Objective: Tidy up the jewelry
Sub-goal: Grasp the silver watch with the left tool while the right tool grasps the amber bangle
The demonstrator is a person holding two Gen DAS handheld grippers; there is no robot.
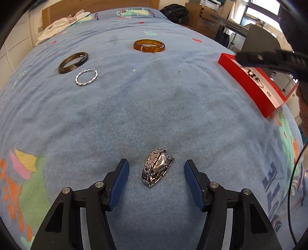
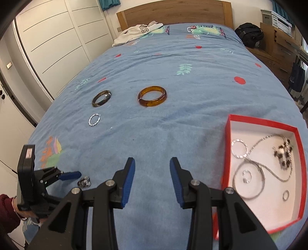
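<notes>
A silver metal watch [image 1: 156, 167] lies on the blue bedspread between the open fingers of my left gripper [image 1: 156, 170], not held; it also shows in the right wrist view [image 2: 84, 182]. Farther off lie an amber bangle [image 1: 149, 45] [image 2: 152, 96], a dark mottled bangle [image 1: 73, 62] [image 2: 101, 98] and a twisted silver bracelet [image 1: 86, 77] [image 2: 94, 119]. A red box [image 2: 227, 152] [image 1: 248, 84] with a white inside holds a necklace [image 2: 269, 165], a silver bracelet [image 2: 239, 149] and small rings. My right gripper [image 2: 152, 169] is open and empty, just left of the box. The left gripper [image 2: 70, 176] also shows there.
A white sweatshirt [image 2: 138, 32] lies near the wooden headboard [image 2: 173, 13]. White wardrobe doors [image 2: 57, 44] stand left of the bed. A black backpack [image 2: 249, 36] and wooden drawers [image 2: 279, 44] stand on the right.
</notes>
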